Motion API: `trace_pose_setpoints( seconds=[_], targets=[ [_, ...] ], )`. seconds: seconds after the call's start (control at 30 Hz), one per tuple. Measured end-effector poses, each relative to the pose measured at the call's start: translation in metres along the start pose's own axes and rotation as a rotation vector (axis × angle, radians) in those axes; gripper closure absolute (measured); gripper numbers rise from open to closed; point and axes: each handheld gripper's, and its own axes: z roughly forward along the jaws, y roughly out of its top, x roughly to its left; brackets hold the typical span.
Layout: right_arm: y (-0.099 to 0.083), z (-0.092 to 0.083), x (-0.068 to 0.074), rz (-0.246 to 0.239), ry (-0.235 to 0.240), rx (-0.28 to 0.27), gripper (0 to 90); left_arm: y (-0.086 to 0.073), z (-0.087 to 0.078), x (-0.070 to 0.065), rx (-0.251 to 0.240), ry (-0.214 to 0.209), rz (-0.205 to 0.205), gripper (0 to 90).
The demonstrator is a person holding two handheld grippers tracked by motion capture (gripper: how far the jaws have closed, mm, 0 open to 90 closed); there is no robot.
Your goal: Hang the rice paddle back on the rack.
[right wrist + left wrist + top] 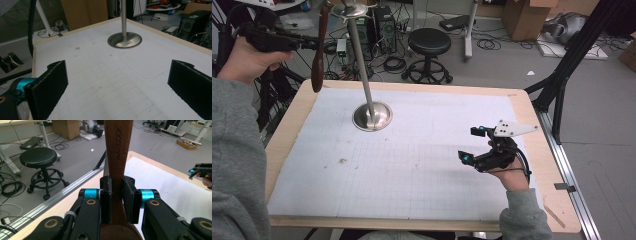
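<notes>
Two grippers work over a wooden desk (532,130) whose top is covered by a white gridded mat (422,165), lightly stained in a spot near its left half. On the mat's far left part stands a metal stand (372,116): a round, shiny base with a slim pole rising out of it to a small disc at the top.

Up at the far left corner of the desk, the left gripper (304,44) is held in the air, its fingers (131,200) clenched on the narrow handle of a dark wooden spoon (318,55). The spoon hangs upright from the grip, clear of the desk, just left of the stand's pole; in the left gripper view the handle, stamped with lettering, runs straight up between the two pads.

Near the desk's right edge, the right gripper (473,145) rests low over the mat with its fingers (47,86) spread wide and nothing between them, pointing toward the stand.

Around the desk lies a grey workshop floor. Beyond the far edge sit a black round stool (428,50) on castors, tangled cables, a computer tower (384,25) and cardboard boxes (524,17). A black tripod leg (562,75) slants down at the right, beside an aluminium rail (569,185) running along the desk's side.
</notes>
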Motion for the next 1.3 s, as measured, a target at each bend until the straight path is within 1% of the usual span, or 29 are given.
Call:
trace_pose_setpoints(
  seconds=[0.3, 0.57, 0.6, 0.67, 0.77, 0.8, 0.87, 0.9, 0.93, 1.0, 1.1, 1.13, 1.2, 1.27, 1.3],
  targets=[
    [0.0, -0.001, 0.0, 0.006, -0.001, 0.0, 1.4, 0.0, 0.006, 0.0, -0.004, -0.007, -0.003, 77.6],
    [0.0, -0.003, 0.0, 0.0, -0.003, -0.004, 1.4, -0.001, 0.008, 0.001, -0.001, -0.01, -0.002, 77.6],
    [0.0, -0.003, 0.0, -0.001, -0.005, -0.005, 1.4, -0.001, 0.008, 0.0, -0.003, -0.011, -0.007, 77.6],
    [0.0, -0.003, 0.0, -0.003, -0.004, -0.008, 1.4, -0.001, 0.01, 0.0, -0.001, -0.011, -0.001, 77.6],
    [0.001, -0.003, 0.0, -0.004, -0.005, -0.006, 1.4, -0.002, 0.013, 0.001, -0.002, -0.016, -0.011, 77.0],
    [0.001, -0.003, 0.0, -0.003, -0.004, -0.007, 1.4, -0.002, 0.014, 0.002, -0.009, -0.023, -0.014, 75.2],
    [0.001, -0.003, 0.0, -0.006, -0.004, -0.006, 1.3, -0.002, 0.017, 0.001, -0.019, -0.031, -0.016, 61.2],
    [0.001, -0.003, 0.0, -0.004, -0.004, -0.007, 1.3, -0.002, 0.018, 0.0, -0.022, -0.033, -0.012, 56.8],
    [0.001, -0.003, 0.0, -0.004, -0.004, -0.008, 1.4, -0.003, 0.019, -0.001, -0.031, -0.03, 0.001, 51.6],
    [0.001, -0.004, 0.001, -0.007, -0.006, -0.008, 1.4, -0.003, 0.021, -0.003, -0.034, -0.028, 0.012, 40.4],
    [0.002, -0.005, 0.001, -0.003, -0.008, -0.011, 1.4, -0.004, 0.023, -0.006, -0.031, -0.011, 0.057, 31.7],
    [0.002, -0.005, 0.0, -0.007, -0.009, -0.012, 1.4, -0.005, 0.022, -0.008, -0.032, -0.004, 0.064, 28.7],
    [0.002, -0.006, 0.0, -0.005, -0.009, -0.013, 1.3, -0.006, 0.021, -0.01, -0.05, 0.034, 0.068, 26.6],
    [0.002, -0.007, 0.0, -0.007, -0.012, -0.018, 1.4, -0.01, 0.02, -0.012, -0.044, 0.066, 0.063, 19.9],
    [0.002, -0.008, 0.0, -0.006, -0.012, -0.019, 1.4, -0.013, 0.02, -0.013, -0.04, 0.082, 0.065, 19.1]
  ],
)
